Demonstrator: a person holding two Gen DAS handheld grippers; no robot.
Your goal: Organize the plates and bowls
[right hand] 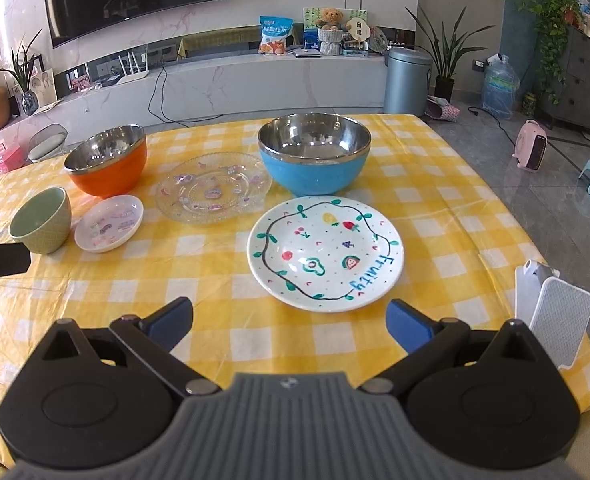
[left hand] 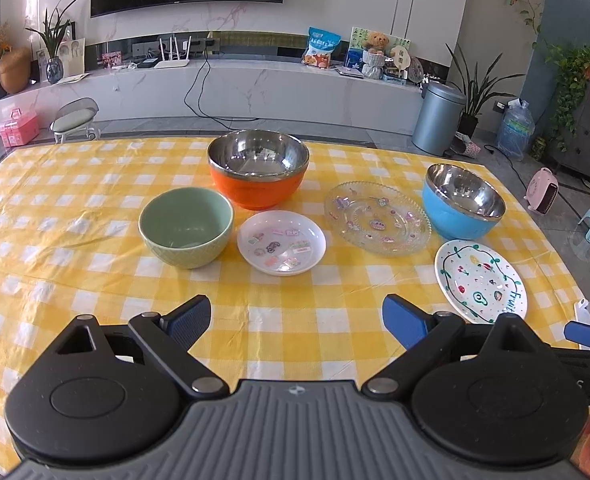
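Left wrist view: the left gripper (left hand: 296, 322) hangs over the yellow checked tablecloth (left hand: 75, 208) with its blue-padded jaws spread wide and nothing between them. Straight ahead of it sits the small white sticker plate (left hand: 281, 241); ahead and to its left the green ceramic bowl (left hand: 185, 226); farther ahead the orange steel-lined bowl (left hand: 258, 173). Ahead to its right lie the clear glass plate (left hand: 377, 218), the blue steel-lined bowl (left hand: 463, 201) and, nearer, the white "fruity" plate (left hand: 481, 281). All stand apart from one another.

Right wrist view: the right gripper (right hand: 289, 325) is likewise spread wide and empty. The white "fruity" plate (right hand: 325, 253) lies just ahead of its fingertips, not touching them, with the blue steel-lined bowl (right hand: 315, 159) beyond. A white ribbed stand (right hand: 555, 322) stands at the table edge to its right.
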